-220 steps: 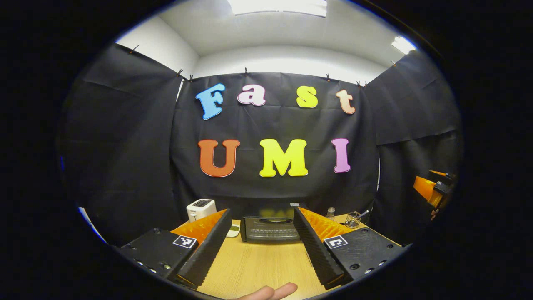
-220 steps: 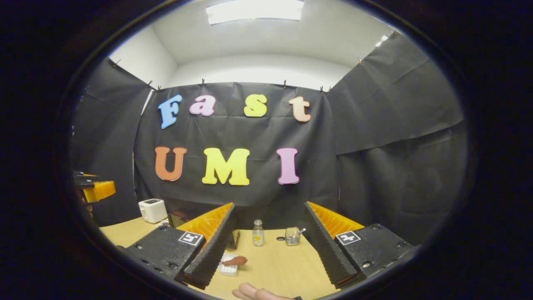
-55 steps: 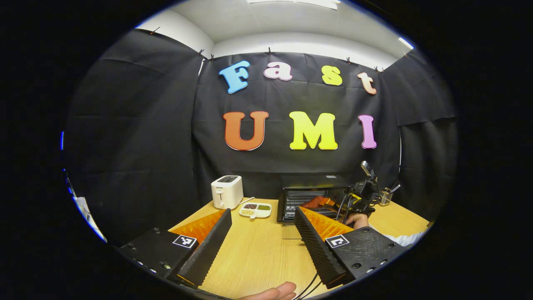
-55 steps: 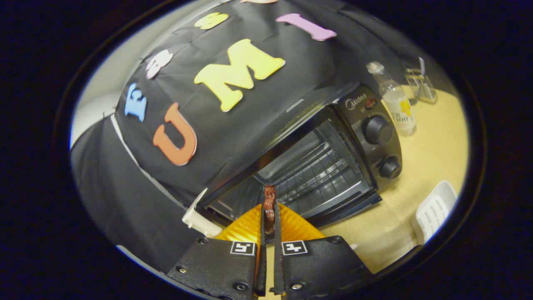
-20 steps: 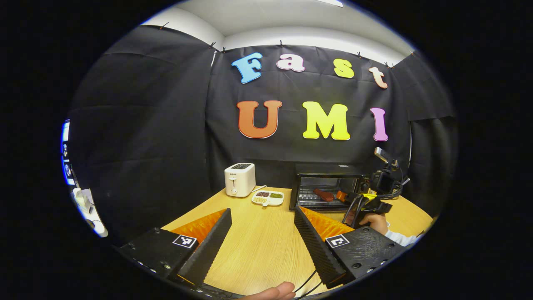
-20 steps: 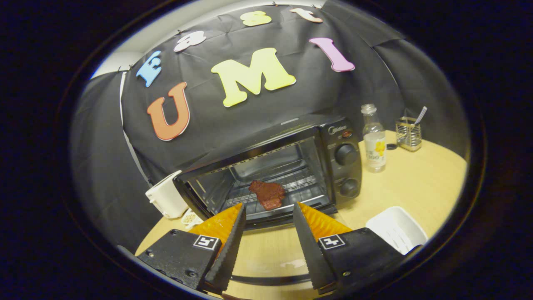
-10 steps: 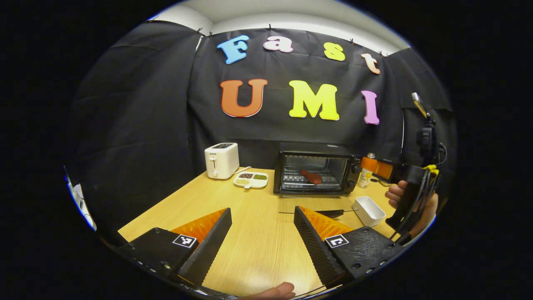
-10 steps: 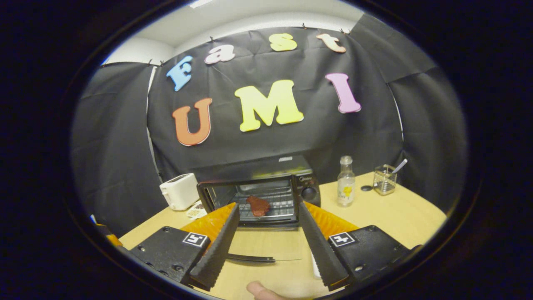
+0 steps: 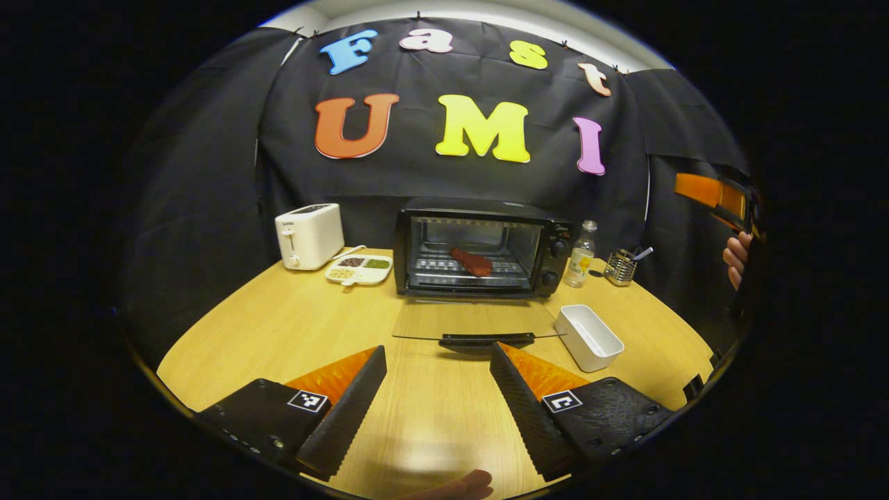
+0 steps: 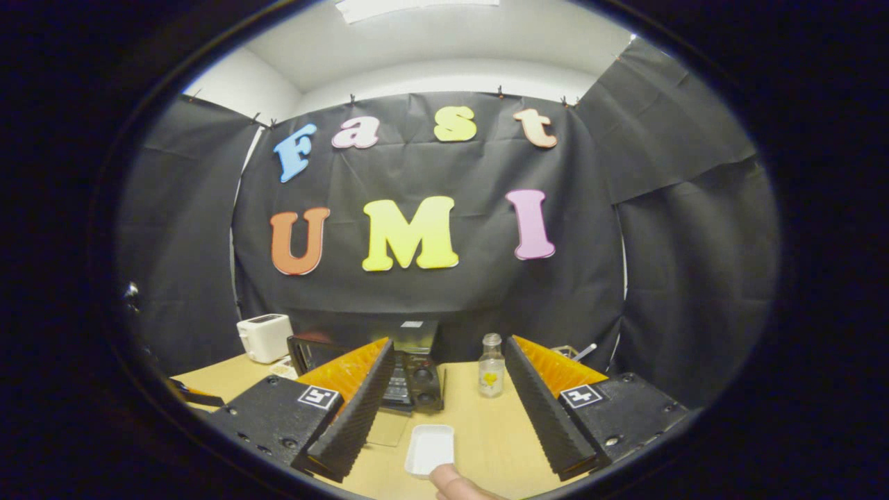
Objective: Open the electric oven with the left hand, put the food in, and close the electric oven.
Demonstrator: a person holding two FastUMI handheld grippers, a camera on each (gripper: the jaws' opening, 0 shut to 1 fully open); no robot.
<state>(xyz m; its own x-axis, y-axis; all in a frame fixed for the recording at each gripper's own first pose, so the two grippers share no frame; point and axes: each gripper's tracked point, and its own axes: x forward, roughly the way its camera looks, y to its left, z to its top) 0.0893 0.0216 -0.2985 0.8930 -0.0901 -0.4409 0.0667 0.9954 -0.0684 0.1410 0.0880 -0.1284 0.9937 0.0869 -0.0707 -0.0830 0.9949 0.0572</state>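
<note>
Left gripper view: left claw (image 9: 437,389) at bottom centre, wide apart, nothing betw. its 2 fingers, held over the bare wooden bench (image 9: 278,326). Oven (image 9: 479,248) sits mid-frame at the back of the bench w/ its glass door (image 9: 476,323) folded down flat toward the camera. Food (image 9: 471,261), a reddish-brown piece, lies on the rack inside the oven. White tray (image 9: 589,337) just right of the door, empty. Toaster (image 9: 309,235) upper left of the oven, w/ a divided snack dish (image 9: 360,269) betw. them. Bottle (image 9: 581,254) and wire cup (image 9: 620,267) right of the oven. A hand (image 9: 735,258) at the right edge.

Right gripper view: right claw (image 10: 444,406) at bottom centre, wide apart, holding nothing, above the white tray (image 10: 430,448).
</note>
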